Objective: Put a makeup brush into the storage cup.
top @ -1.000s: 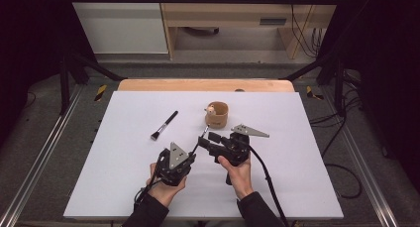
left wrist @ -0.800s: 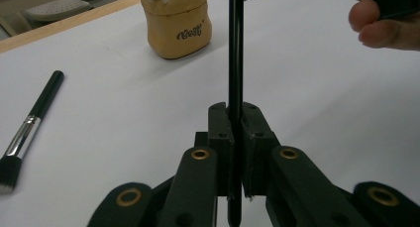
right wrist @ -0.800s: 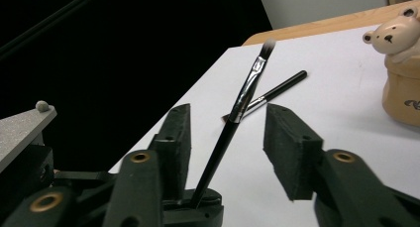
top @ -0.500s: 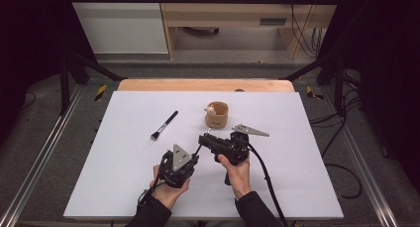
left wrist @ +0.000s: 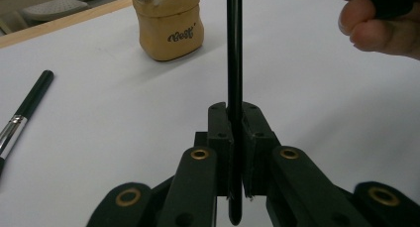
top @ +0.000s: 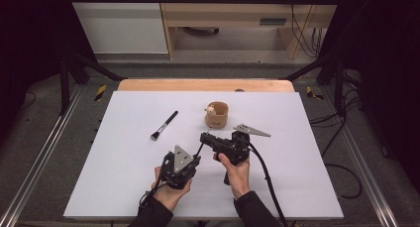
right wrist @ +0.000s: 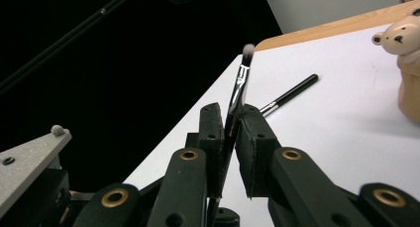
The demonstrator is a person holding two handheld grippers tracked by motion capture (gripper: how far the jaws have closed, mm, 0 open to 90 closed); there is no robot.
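A thin black makeup brush (right wrist: 238,90) with a white tip stands between my two grippers. My left gripper (top: 194,159) is shut on its lower handle (left wrist: 234,63), seen close in the left gripper view (left wrist: 236,113). My right gripper (top: 204,139) reaches in from the right; its jaws have just been closing and now pinch the brush near its metal ferrule, as the right gripper view (right wrist: 230,115) shows. A tan cup (top: 217,115) with a small bear figure (right wrist: 398,33) stands just behind the grippers.
A second, larger black brush (top: 164,125) lies on the white table (top: 297,177) to the left of the cup. A wooden strip (top: 198,85) runs along the far edge. Dark frame rails and cables flank the table.
The right gripper's jaws have narrowed onto the thin brush that the left gripper holds. Both hands have kept their places.
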